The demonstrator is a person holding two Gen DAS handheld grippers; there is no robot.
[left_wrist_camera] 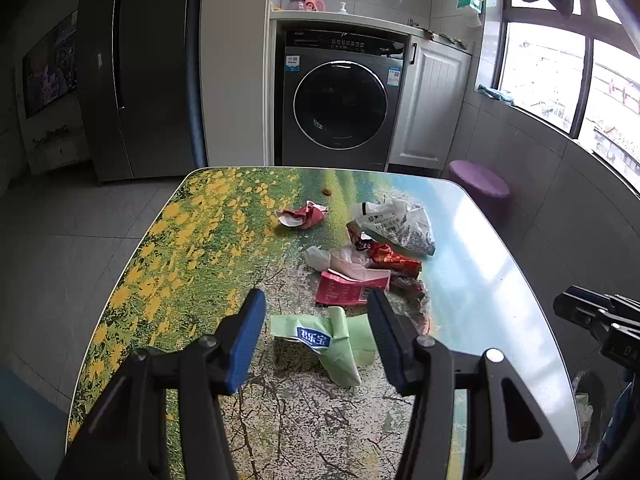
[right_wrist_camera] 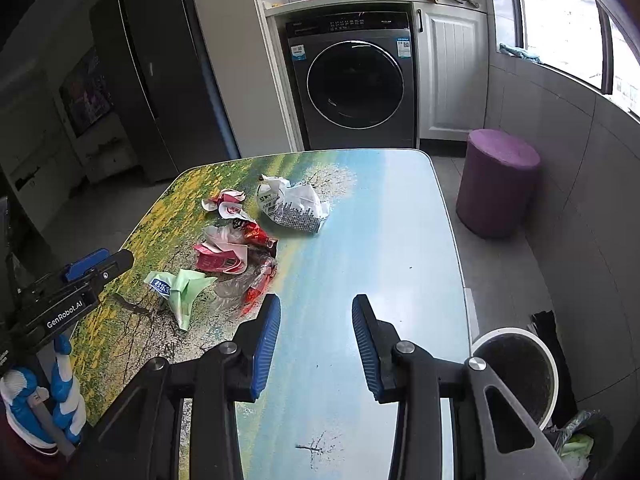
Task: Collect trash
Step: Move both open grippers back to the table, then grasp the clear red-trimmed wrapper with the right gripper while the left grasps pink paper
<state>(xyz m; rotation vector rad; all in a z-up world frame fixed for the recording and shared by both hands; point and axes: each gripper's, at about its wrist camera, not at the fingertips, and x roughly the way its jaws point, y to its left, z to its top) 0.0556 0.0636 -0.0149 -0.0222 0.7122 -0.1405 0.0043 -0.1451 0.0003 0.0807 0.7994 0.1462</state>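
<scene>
We see the crumpled green carton (left_wrist_camera: 320, 340) lying mid-table (left_wrist_camera: 500, 248), nearest of the litter, beneath our left gripper (left_wrist_camera: 316, 328), jaws released; our right gripper (right_wrist_camera: 316, 336), likewise released and empty, hangs nearer the right edge.

The table (left_wrist_camera: 192, 248) has a printed top: yellow flowers on the left, pale blossom branches in the middle, blue sky on the right. Trash sits in a loose cluster toward the middle. There's a crumpled green wrapper (left_wrist_camera: 328, 340) nearest the camera, a pink carton (left_wrist_camera: 348, 286) just behind it, a red foil wrapper (left_wrist_camera: 394, 260) touching that pile, a white printed plastic bag (left_wrist_camera: 400, 224) further back, and a crumpled red-and-white wrapper (left_wrist_camera: 304, 216) sitting apart to the left. 1 small brown crumb (left_wrist_camera: 327, 191) lies near the far edge.
</scene>
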